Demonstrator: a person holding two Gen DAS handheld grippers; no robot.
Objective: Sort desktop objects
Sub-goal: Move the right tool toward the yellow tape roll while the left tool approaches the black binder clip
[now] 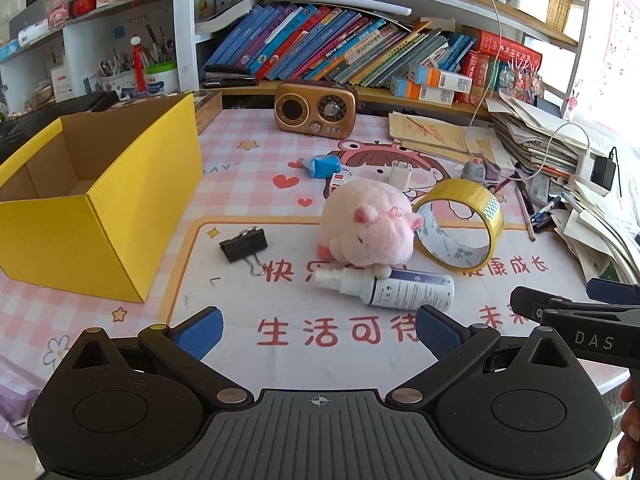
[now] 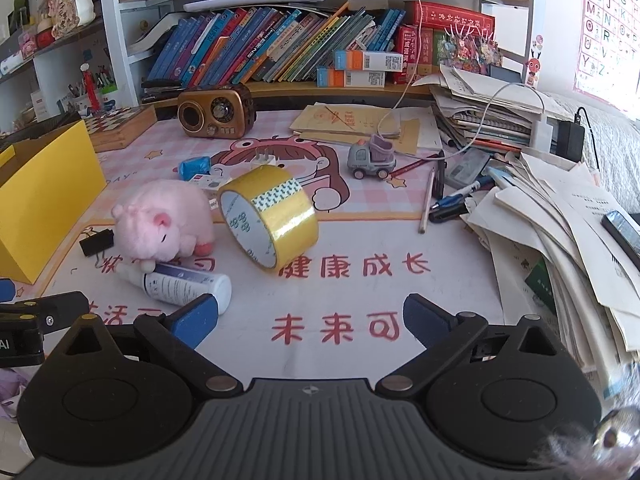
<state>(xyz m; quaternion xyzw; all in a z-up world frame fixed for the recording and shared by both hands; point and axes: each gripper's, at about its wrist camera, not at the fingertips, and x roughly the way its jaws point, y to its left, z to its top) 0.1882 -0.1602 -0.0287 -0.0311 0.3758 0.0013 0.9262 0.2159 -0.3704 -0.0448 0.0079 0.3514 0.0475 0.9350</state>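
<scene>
A pink plush pig [image 1: 366, 228] [image 2: 166, 220] lies mid-desk on a white spray bottle [image 1: 394, 287] [image 2: 184, 282]. A yellow tape roll [image 1: 460, 226] [image 2: 270, 218] stands on edge beside the pig. A black binder clip [image 1: 243, 245] [image 2: 97, 241] lies left of the pig. An open yellow box [image 1: 108, 216] [image 2: 44, 184] stands at the left. My left gripper [image 1: 318, 334] is open and empty, just in front of the bottle. My right gripper [image 2: 310, 320] is open and empty, in front of the tape.
A brown retro radio [image 1: 316, 108] [image 2: 216, 110], a blue packet [image 1: 326, 165], a white plug [image 1: 400, 174] and a toy truck [image 2: 370, 158] lie further back. Pens [image 2: 460, 196] and stacked papers [image 2: 560, 216] crowd the right side. Bookshelves stand behind.
</scene>
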